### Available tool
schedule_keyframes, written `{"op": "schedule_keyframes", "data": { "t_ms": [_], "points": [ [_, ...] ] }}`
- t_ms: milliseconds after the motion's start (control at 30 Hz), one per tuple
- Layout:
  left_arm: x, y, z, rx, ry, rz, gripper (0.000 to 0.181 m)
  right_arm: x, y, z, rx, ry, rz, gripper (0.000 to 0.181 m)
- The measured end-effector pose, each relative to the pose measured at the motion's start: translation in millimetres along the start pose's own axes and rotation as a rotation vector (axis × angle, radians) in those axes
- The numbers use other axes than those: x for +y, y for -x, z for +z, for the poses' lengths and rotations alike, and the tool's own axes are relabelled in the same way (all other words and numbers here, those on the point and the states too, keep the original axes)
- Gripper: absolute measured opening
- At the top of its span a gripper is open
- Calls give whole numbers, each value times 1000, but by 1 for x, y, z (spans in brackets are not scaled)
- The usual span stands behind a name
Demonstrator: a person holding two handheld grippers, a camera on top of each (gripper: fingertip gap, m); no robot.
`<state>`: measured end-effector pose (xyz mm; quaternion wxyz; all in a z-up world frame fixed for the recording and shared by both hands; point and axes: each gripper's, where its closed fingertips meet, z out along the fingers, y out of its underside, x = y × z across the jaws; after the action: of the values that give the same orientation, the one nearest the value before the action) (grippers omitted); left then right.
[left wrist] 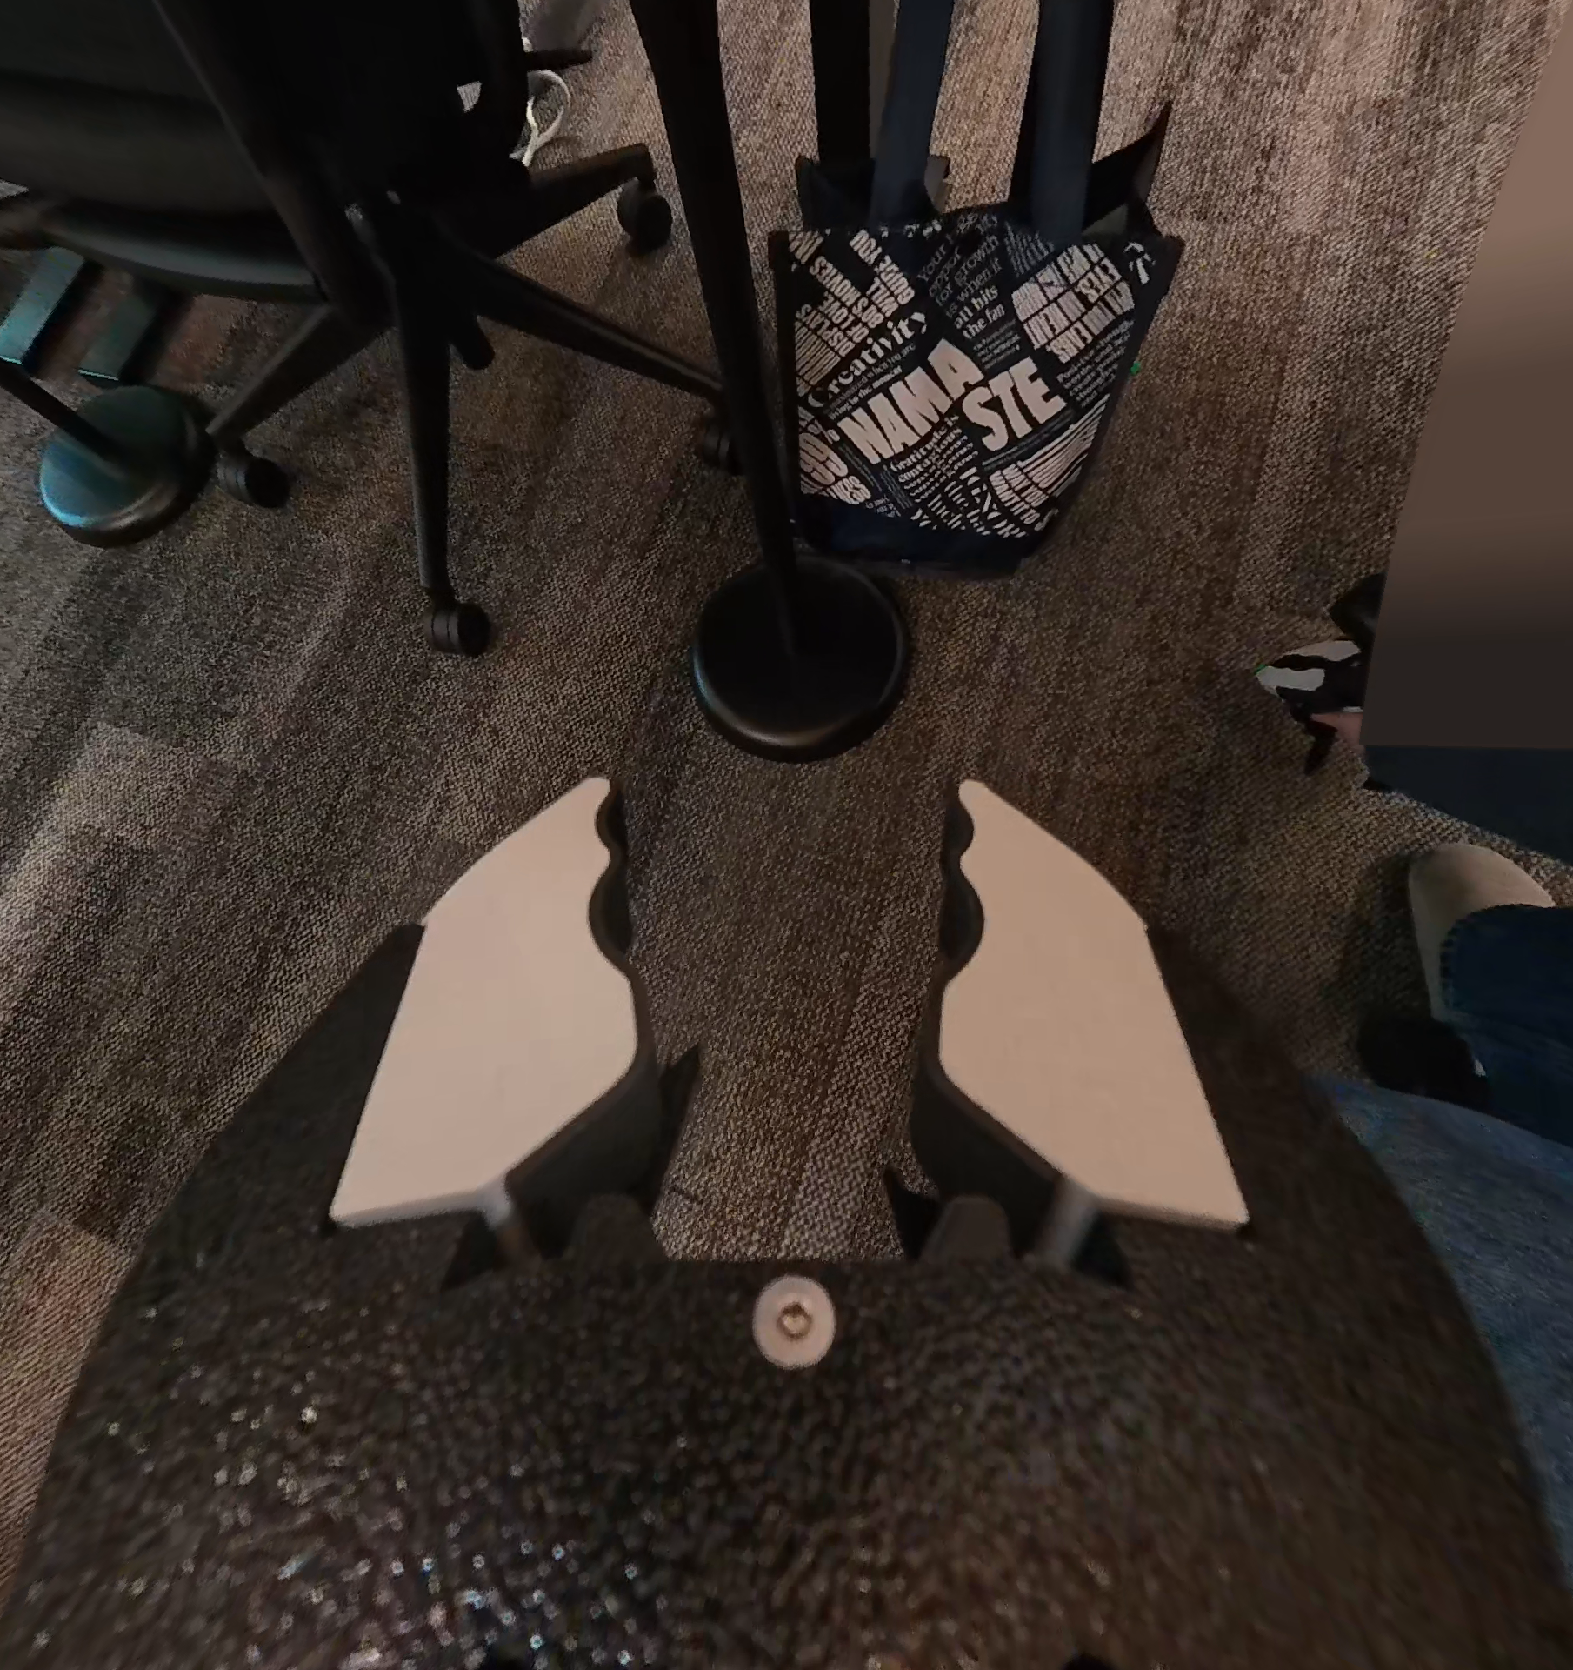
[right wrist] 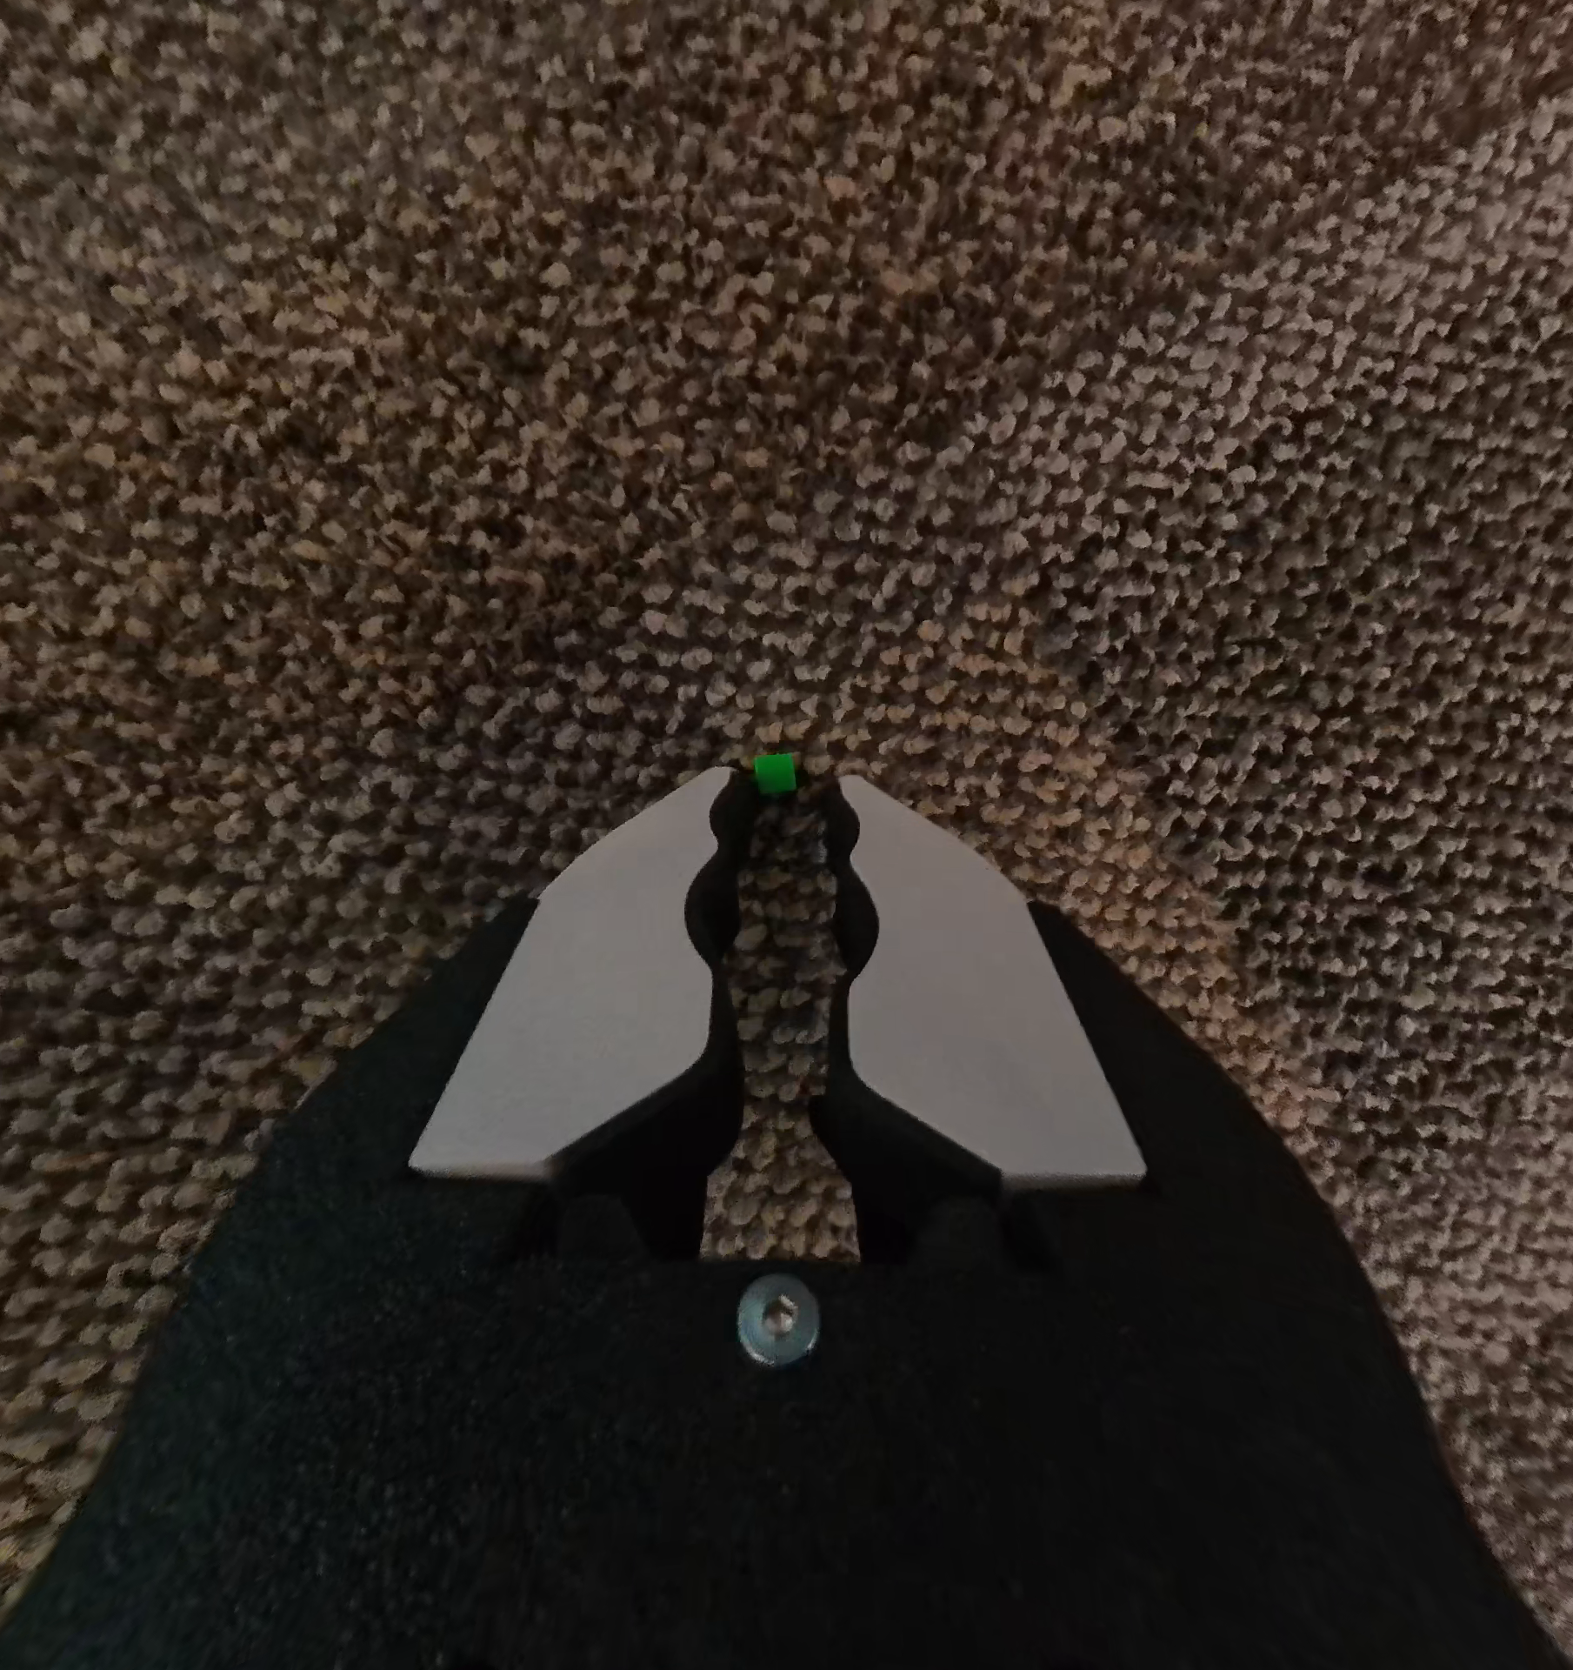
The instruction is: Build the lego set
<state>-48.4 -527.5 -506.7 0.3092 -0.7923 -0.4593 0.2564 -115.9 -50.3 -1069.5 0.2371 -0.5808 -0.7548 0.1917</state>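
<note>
In the left wrist view, my left gripper [left wrist: 787,795] hung over the carpet [left wrist: 222,813] with its jaws wide apart and nothing between them. Ahead of it stood a black round base [left wrist: 799,673] with a pole, and behind that a printed bag [left wrist: 963,389]. A chair [left wrist: 313,226] was at the far left, and a person's leg [left wrist: 1541,1003] at the right edge. I saw no brick in this view, so this gripper was, in my judgement, not the one to use.

In the right wrist view, my right gripper [right wrist: 784,779] was very low over the carpet [right wrist: 764,361]. Its jaws were nearly together, with a narrow gap left. A small green brick [right wrist: 774,774] lay on the carpet just at the tips, a little left of the middle of the gap. I could not tell if the tips already touched it. The brick looked almost square, so I saw no long axis. I judged the right gripper much nearer, and the coming move depended on the brick sitting straight ahead between the tips.
</note>
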Motion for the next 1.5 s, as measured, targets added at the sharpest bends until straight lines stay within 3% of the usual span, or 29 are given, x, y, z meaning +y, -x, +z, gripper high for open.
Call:
{"op": "schedule_keyframes", "data": {
  "t_ms": [300,400,500,633,733,867,1000,1133,1200,1333,1400,1500],
  "points": [
    [6,-3,8,20,42,26,67,-8,-1,0,-64,-28,36,7],
    [-4,-10,5,46,30,33,68,-32,-5,-23,-34,-92,21,7],
    [-26,-21,-6,74,-10,50,69,-77,0,-69,-73,-170,-47,7],
    [-65,-34,-32,114,-129,50,68,-166,20,-182,-147,-354,-167,7],
    [-88,-39,-55,148,-231,11,68,-230,48,-292,-189,-517,-257,7],
    [-108,-27,-87,122,-284,-140,65,-286,72,-437,-179,-754,-173,7],
    [-132,-40,-112,247,-328,-227,67,-322,66,-591,-29,-1001,-106,7],
    [-150,-52,-133,284,-373,-192,69,-339,4,-725,325,-1172,-172,7],
    [-158,-65,-146,373,-371,-222,70,-338,-45,-742,492,-1061,-241,7],
    [-171,-83,-163,474,-392,-235,70,-322,-130,-716,546,-751,-209,7],
    [-174,-83,-168,466,-394,-221,70,-316,-152,-703,557,-624,-220,7],
    [-177,-78,-173,456,-411,-226,70,-309,-163,-682,450,-484,-151,7]
  ]
}}
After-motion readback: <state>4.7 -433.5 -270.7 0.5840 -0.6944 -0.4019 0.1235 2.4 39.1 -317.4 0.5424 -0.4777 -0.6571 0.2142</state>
